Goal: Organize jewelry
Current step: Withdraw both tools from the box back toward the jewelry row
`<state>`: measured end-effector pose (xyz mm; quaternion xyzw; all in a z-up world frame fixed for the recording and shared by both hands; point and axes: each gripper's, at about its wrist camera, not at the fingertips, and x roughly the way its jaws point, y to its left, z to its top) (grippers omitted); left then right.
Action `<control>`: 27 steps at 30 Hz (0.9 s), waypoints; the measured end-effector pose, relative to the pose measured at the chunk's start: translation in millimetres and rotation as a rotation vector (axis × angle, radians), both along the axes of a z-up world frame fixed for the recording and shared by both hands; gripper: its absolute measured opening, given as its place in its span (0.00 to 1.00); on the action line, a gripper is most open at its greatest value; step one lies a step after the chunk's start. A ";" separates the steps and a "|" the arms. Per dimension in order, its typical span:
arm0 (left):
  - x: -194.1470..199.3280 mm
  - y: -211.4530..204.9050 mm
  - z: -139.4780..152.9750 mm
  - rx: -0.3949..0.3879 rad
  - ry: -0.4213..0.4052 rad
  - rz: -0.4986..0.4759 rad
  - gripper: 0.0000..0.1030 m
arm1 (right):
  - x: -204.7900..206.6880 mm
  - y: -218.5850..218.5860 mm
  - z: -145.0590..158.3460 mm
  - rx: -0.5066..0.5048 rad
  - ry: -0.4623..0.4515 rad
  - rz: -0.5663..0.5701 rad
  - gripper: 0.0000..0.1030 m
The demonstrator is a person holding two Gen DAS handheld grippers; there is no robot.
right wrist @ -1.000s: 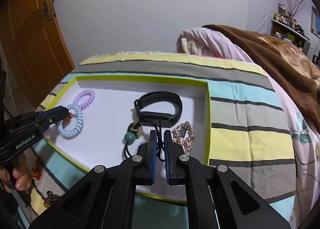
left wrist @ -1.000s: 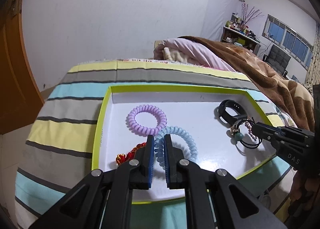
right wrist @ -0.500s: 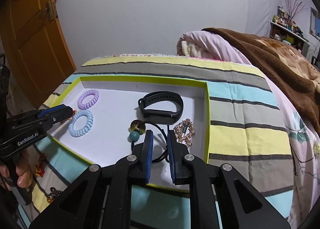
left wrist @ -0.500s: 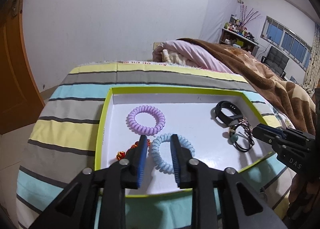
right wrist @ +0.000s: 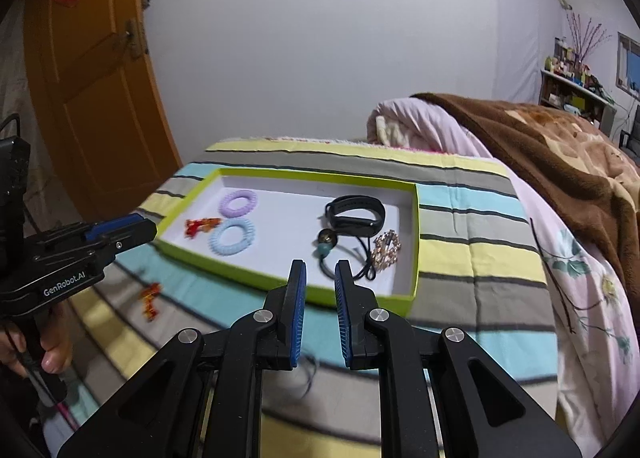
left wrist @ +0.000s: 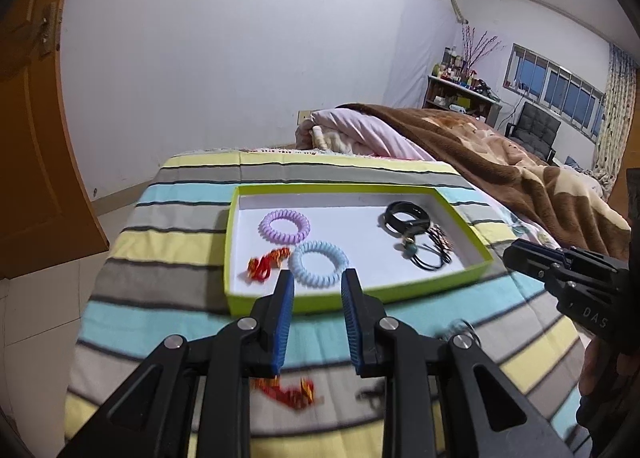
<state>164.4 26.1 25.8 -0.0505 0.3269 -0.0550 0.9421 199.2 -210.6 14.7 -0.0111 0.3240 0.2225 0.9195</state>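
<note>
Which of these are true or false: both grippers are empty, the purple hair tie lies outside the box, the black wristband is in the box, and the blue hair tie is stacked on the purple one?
1. Both grippers are empty. True: the left gripper and right gripper stand open with nothing between their fingers.
2. The purple hair tie lies outside the box. False: it lies inside, on the white floor.
3. The black wristband is in the box. True.
4. The blue hair tie is stacked on the purple one. False: they lie side by side.
</note>
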 end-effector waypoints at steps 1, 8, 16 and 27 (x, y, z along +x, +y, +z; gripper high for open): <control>-7.6 1.0 1.6 -0.005 -0.003 -0.001 0.25 | -7.0 -1.7 1.9 0.002 -0.004 0.000 0.14; -54.0 1.7 12.1 0.002 -0.033 0.000 0.25 | -53.8 -11.0 14.3 0.011 -0.028 0.011 0.15; -95.2 -1.0 23.2 0.016 -0.075 -0.006 0.25 | -93.7 -15.2 20.7 0.025 -0.034 0.026 0.15; -137.9 4.0 24.9 0.007 -0.091 0.021 0.25 | -140.1 -17.1 24.9 0.028 -0.056 0.035 0.15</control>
